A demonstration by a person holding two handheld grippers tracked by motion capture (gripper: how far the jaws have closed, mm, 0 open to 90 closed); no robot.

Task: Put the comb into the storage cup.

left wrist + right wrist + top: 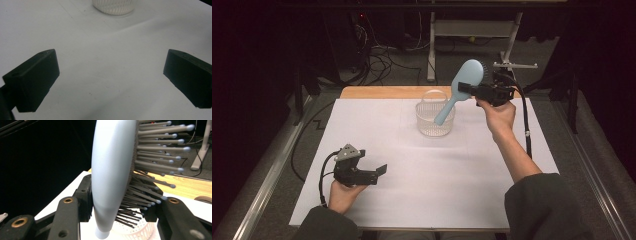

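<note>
The right gripper (473,90) clamps the hairbrush (460,87), handle seemingly inside the basket (435,120); left gripper (379,172) gapes.

Both grippers are black. The left gripper (379,171), at the lower left of the high view, carries a grey three-cornered plate (350,152) on top, and a black cable (323,176) loops from it toward the bottom edge. The right gripper (466,89), in the upper right of centre, trails a thicker black cable (526,125) with a pale band partway along. In the right gripper view, brass-coloured rivets (68,200) sit in the black links. The person's sleeves (544,205) are dark grey.
</note>
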